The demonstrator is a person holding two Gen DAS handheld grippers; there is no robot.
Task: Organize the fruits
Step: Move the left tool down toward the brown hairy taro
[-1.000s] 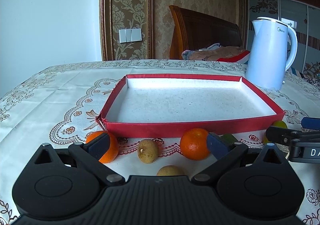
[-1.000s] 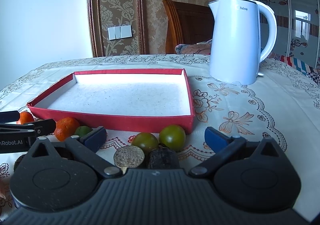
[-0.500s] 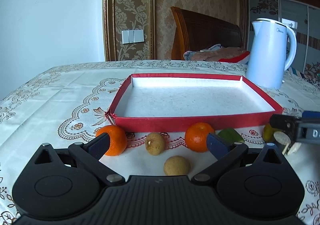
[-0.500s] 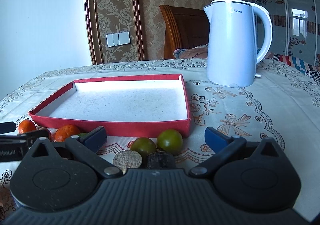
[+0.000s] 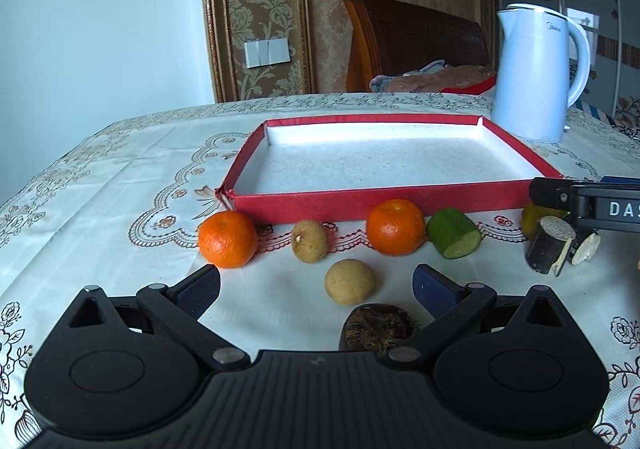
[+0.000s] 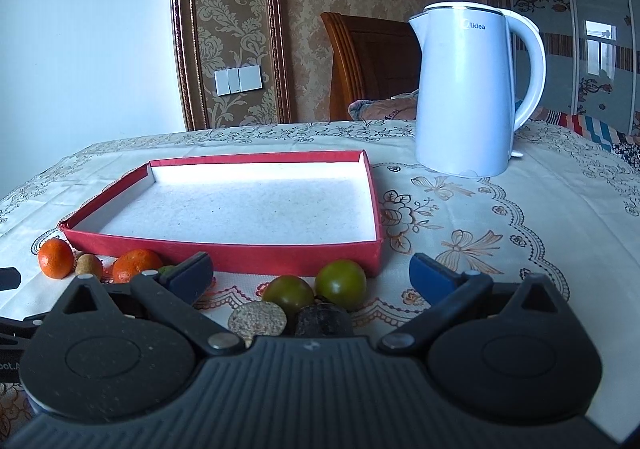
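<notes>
A red tray [image 5: 400, 201] with a white floor stands on the tablecloth; it also shows in the right wrist view [image 6: 248, 251]. In front of it lie two oranges [image 5: 227, 239] [image 5: 395, 226], two small tan fruits [image 5: 309, 241] [image 5: 349, 282], a cut green piece [image 5: 453, 233], a dark brown piece [image 5: 378, 327] and dark cut sticks [image 5: 550, 245]. My left gripper [image 5: 316, 287] is open and empty above the tan fruit. My right gripper [image 6: 312, 273] is open and empty over two green tomatoes [image 6: 288, 295] [image 6: 341, 284] and the cut sticks [image 6: 258, 319].
A white electric kettle [image 6: 468, 93] stands on the table right of the tray, also in the left wrist view [image 5: 536, 73]. A wooden chair [image 5: 412, 41] with bedding is behind the table. The patterned tablecloth [image 6: 500, 217] reaches the table edges.
Both grippers have pulled back and risen from the tray. More fruit now shows in front of the left gripper, including the dark brown piece. Both stay open.
</notes>
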